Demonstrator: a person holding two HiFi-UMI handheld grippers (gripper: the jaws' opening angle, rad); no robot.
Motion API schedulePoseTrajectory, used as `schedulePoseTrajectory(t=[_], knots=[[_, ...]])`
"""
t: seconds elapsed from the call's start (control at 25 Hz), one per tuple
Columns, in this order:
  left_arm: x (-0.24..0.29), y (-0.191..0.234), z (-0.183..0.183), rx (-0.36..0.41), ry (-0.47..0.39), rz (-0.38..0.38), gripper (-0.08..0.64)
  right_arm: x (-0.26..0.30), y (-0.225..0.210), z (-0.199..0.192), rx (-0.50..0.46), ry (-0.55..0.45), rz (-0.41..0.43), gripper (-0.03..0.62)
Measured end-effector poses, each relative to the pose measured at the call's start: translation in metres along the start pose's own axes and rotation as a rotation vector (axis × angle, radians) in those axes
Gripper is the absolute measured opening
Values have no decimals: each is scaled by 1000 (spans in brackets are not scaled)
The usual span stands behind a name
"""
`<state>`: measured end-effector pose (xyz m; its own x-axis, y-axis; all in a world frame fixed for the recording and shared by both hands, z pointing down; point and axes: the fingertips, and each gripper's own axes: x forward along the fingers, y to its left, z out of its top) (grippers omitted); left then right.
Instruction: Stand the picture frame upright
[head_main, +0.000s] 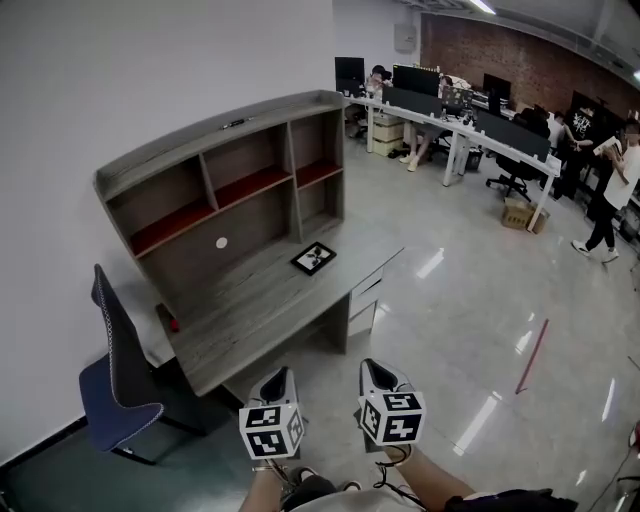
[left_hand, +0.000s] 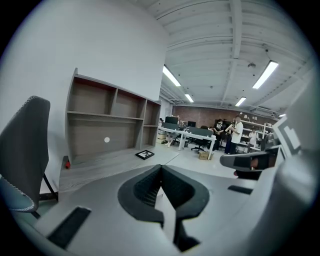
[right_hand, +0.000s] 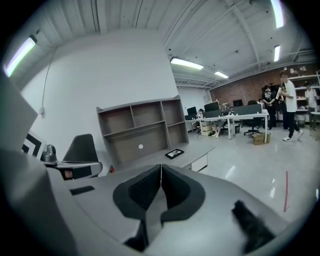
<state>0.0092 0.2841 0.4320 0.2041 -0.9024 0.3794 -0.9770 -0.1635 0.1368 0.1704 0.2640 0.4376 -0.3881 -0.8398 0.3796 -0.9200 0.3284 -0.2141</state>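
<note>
You hold both claws low in front of you, side by side, well short of the table (head_main: 262, 300). Your left claw (head_main: 279, 374) is closed: in the left gripper view its jaws meet with nothing between them. Your right claw (head_main: 376, 366) is also closed and empty, its jaws together in the right gripper view. Both point slightly downward towards the table.

The picture frame (head_main: 313, 258) lies flat and face up on the table, a dark border around a pale picture. It sits towards the table's right end, just in front of the lower right part of the shelf unit (head_main: 230, 170) that stands along the back of the table. Nothing touches the picture frame, and both claws are well apart from it.

A small red object (head_main: 173, 323) sits at the table's left end, near the base of the shelf unit. A dark chair (head_main: 115, 372) stands by that same end.
</note>
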Motion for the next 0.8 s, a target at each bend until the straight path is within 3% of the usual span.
schedulePoseTrajectory(t=[0.48, 0.8], knots=[[7, -6, -16, 2, 35, 26, 12, 9, -13, -18, 26, 48, 18, 32], [44, -1, -5, 8, 35, 12, 12, 40, -27, -10, 26, 57, 6, 32]])
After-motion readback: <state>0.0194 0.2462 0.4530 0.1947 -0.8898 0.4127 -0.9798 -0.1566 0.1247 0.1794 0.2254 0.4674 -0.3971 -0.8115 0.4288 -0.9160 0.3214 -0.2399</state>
